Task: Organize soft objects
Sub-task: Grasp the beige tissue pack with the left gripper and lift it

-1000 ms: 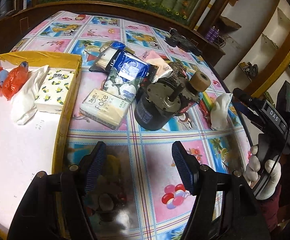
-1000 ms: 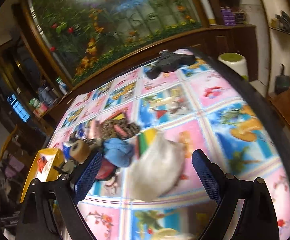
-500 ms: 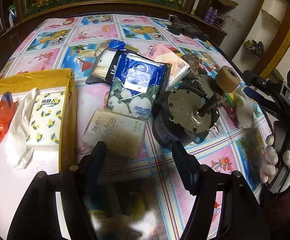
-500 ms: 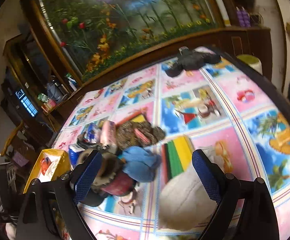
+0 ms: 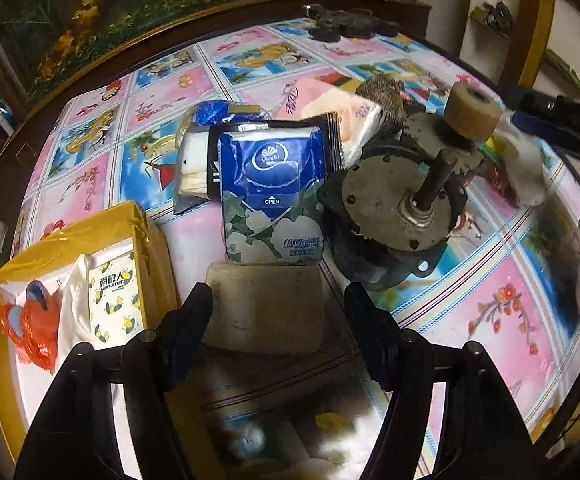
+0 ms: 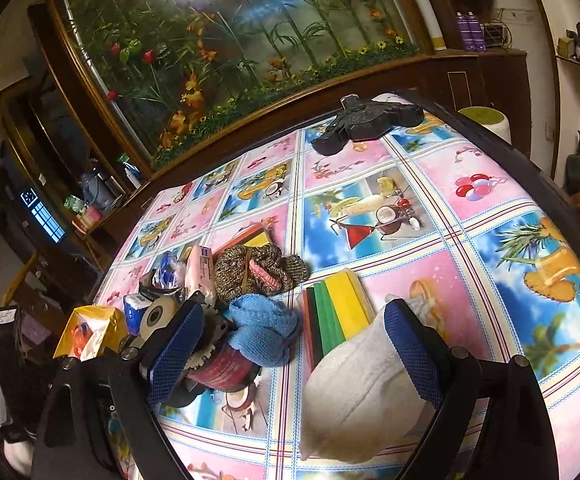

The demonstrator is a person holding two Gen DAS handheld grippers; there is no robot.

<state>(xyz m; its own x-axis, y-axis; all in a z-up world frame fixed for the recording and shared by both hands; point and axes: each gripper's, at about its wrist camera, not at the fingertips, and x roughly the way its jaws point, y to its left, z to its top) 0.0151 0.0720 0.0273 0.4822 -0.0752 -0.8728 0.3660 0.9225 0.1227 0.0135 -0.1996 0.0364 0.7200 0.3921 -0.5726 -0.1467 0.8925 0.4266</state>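
My left gripper (image 5: 276, 322) is open, its fingers on either side of a beige tissue pack (image 5: 264, 308) lying on the table. Behind it lie a blue Vinda tissue pack (image 5: 274, 196), a black-and-white pack (image 5: 194, 168) and a pink pack (image 5: 342, 112). The yellow box (image 5: 150, 240) at left holds a lemon-print tissue pack (image 5: 116, 300), a white cloth (image 5: 72, 312) and an orange bag (image 5: 30, 328). My right gripper (image 6: 294, 356) is open above a white cloth (image 6: 354, 392); a blue knit cloth (image 6: 262, 332) and a brown knit item (image 6: 258, 268) lie ahead.
A heavy dark motor with a shaft and beige roller (image 5: 398, 208) stands right of the tissue packs; it also shows in the right wrist view (image 6: 210, 360). A striped green-yellow block (image 6: 334, 308) lies by the white cloth. A black object (image 6: 366, 120) sits at the far edge.
My left gripper moved forward and its fingers now straddle the beige tissue pack. My right gripper moved closer over the white cloth.
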